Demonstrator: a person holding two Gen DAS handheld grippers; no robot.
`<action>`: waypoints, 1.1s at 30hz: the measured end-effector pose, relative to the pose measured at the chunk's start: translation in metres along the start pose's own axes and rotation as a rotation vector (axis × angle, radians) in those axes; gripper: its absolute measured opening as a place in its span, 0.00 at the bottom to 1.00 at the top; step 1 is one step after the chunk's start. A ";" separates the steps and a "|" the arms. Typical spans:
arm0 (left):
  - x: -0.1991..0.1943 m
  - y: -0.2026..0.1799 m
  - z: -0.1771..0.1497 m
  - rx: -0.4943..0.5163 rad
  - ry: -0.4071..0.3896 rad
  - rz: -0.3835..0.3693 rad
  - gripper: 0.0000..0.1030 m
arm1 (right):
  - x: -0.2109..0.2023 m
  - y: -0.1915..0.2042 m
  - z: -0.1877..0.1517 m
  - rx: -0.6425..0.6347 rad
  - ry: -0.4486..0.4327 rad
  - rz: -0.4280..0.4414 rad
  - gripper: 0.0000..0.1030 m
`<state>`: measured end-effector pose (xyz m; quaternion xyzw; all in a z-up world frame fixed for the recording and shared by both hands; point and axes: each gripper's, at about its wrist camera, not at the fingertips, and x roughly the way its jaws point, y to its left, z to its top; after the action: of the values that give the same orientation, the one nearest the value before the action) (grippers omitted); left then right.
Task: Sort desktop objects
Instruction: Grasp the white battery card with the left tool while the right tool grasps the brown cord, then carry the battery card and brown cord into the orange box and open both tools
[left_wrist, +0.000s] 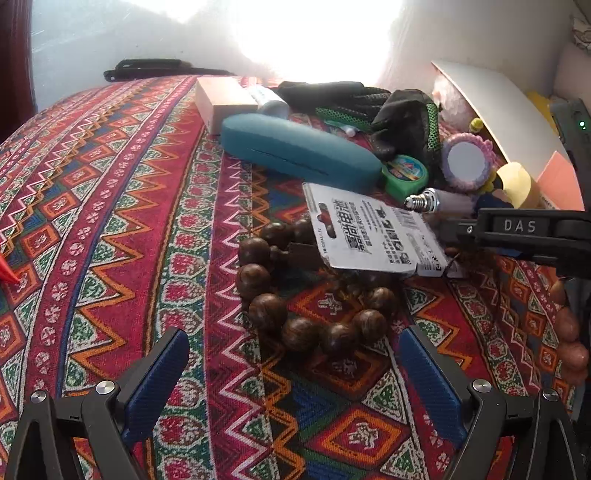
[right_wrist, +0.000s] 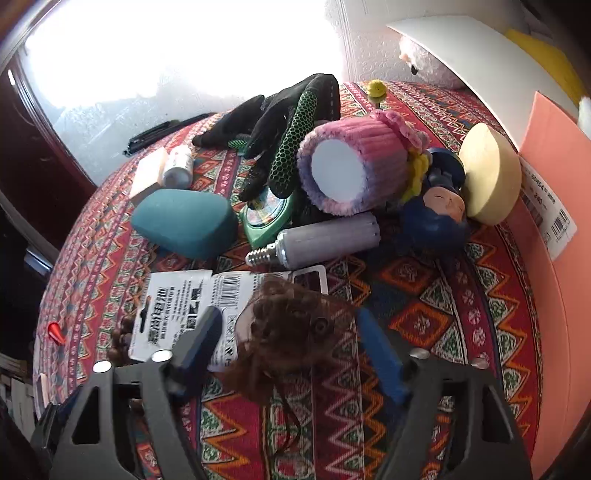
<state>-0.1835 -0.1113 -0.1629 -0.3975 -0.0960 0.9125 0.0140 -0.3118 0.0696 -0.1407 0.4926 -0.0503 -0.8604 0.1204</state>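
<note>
In the right wrist view a brown fuzzy hair piece in a net lies partly on a white battery card. My right gripper straddles it with the pads close on both sides, and a sliver of card shows beside the left pad. In the left wrist view a wooden bead bracelet lies on the patterned cloth, half under the battery card. My left gripper stands wide open just in front of the beads, with nothing held. The right gripper's black body marked DAS comes in from the right.
Behind the card lie a teal glasses case, a green tape measure, a light bulb, a pink plush cup, a blue-haired doll, black gloves and a white bottle. A pink box borders the right.
</note>
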 end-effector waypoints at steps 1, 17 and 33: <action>0.004 -0.005 0.002 0.015 0.002 -0.003 0.92 | 0.004 -0.001 0.002 -0.001 0.012 -0.009 0.40; 0.006 -0.131 -0.001 0.737 0.006 -0.114 0.93 | -0.103 -0.071 -0.033 0.132 -0.124 0.071 0.16; 0.036 -0.177 -0.015 0.888 -0.156 0.160 0.15 | -0.132 -0.086 -0.050 0.210 -0.135 0.272 0.16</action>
<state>-0.2062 0.0689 -0.1665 -0.2891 0.3347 0.8907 0.1050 -0.2187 0.1884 -0.0734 0.4323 -0.2139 -0.8574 0.1798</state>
